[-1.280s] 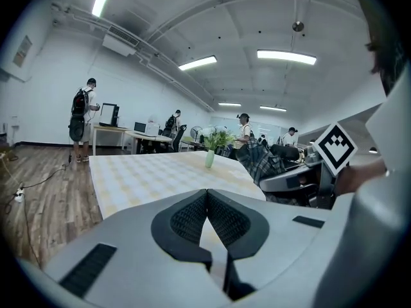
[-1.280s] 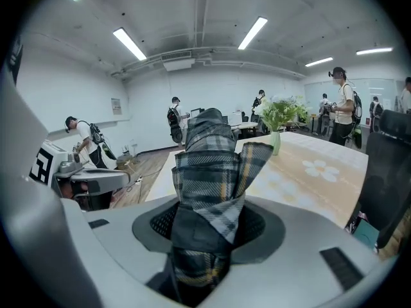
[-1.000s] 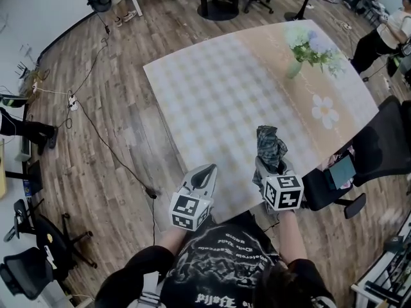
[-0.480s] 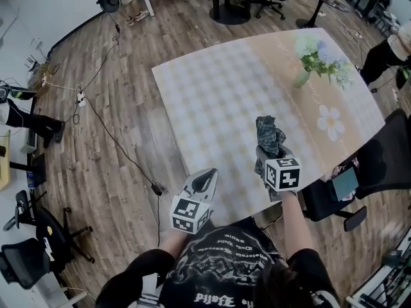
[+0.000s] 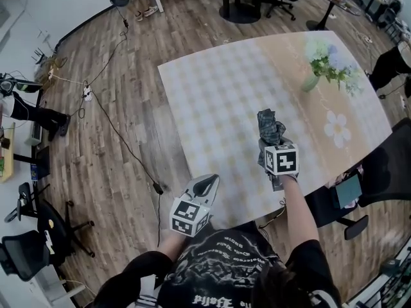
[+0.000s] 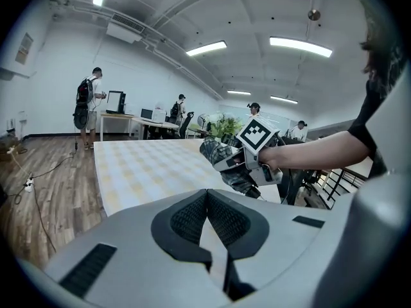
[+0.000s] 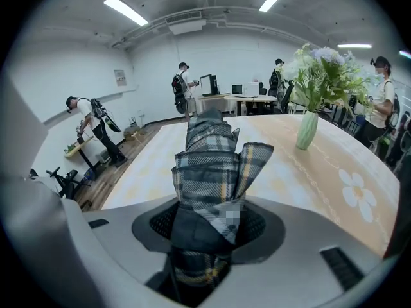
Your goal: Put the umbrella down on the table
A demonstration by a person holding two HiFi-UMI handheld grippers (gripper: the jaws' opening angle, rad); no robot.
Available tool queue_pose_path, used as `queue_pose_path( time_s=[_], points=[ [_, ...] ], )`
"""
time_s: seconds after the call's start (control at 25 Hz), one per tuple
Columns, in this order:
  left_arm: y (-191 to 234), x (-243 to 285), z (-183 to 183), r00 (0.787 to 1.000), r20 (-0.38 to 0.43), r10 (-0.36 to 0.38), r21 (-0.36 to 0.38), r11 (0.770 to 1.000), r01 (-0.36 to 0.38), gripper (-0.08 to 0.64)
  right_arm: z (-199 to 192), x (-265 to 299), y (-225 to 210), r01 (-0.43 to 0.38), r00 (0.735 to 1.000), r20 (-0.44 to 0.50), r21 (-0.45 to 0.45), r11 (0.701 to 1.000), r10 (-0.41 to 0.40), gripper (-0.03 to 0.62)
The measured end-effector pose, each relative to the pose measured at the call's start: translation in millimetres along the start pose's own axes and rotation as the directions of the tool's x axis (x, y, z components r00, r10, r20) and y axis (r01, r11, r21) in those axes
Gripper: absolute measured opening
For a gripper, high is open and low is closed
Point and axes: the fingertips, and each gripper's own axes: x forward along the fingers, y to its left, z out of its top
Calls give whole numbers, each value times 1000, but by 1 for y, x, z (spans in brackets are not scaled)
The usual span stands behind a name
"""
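At the bottom of the head view, the left gripper sits lowest in the frame. It is at the near left corner of the table, right on the line where the cloth ends and the wooden floor begins. Its own view shows its jaws together with nothing between them.

A little higher and to the right, the right gripper is clamped on the folded plaid umbrella. The dark check fabric fills the gap between its jaws and sticks out past their tips. The umbrella is held just inside the table's near edge, at lower centre-right of the frame. In the left gripper view it is lifted off the cloth and tilted downward.

A black office chair stands close against the near right edge, at the frame's right. At left a cable trails over the floor near the table's left edge.

Beyond the umbrella, pale checked cloth spreads up and left to the far edge. The right-hand strip is tan with a printed daisy. A vase of flowers stands at upper right, well apart from the umbrella.
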Motion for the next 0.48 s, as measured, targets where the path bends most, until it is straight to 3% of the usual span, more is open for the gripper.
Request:
queue_pose_path(
  time_s=[0.36, 0.48],
  points=[
    [4, 18, 6, 1000, -5, 26, -29, 999, -27, 20, 8, 33, -28, 24, 995, -92, -41, 999, -27, 201],
    [7, 20, 3, 999, -10, 47, -37, 998, -48, 20, -3, 42, -39, 38, 991, -128, -2, 999, -38, 204]
  ],
)
